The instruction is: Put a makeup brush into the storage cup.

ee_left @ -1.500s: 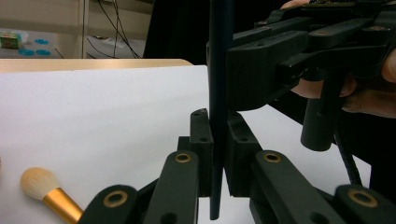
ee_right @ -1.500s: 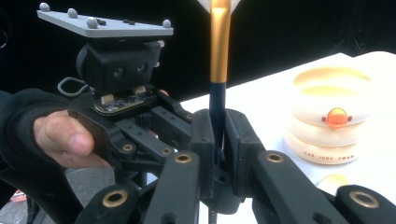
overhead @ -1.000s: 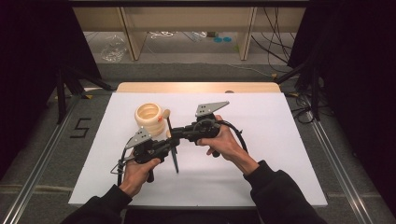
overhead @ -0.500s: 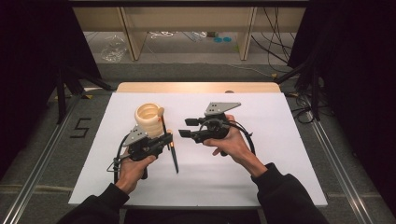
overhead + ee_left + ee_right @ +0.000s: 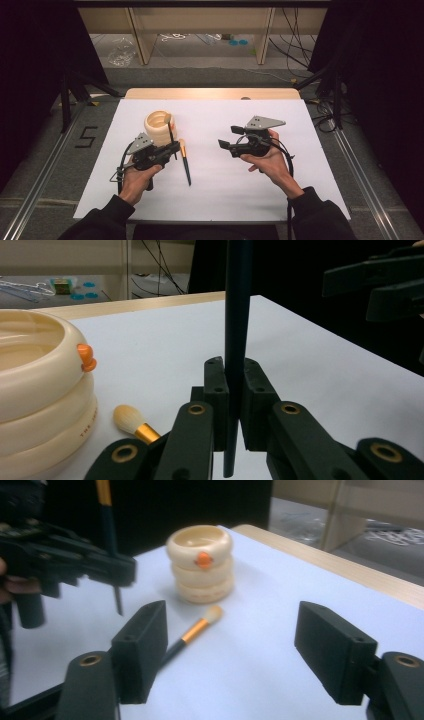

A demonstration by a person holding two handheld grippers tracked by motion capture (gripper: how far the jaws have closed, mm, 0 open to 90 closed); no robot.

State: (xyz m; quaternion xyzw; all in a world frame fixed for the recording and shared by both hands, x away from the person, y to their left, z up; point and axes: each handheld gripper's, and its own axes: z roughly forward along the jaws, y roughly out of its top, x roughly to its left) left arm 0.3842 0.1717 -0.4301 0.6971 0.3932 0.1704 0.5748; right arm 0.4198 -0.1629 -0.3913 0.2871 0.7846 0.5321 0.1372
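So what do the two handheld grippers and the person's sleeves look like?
Both the left gripper and right gripper are matte black, each topped by a grey three-cornered plate with small holes. Brass-coloured pivot rings mark the jaw linkages. A black cable trails from each. The sleeves are dark.

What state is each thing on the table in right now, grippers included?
Left gripper: shut on upright brush.
Right gripper: open, jaws just opened, nothing between them.
Second brush: lying flat on the white sheet.
Cream holder: standing upright.
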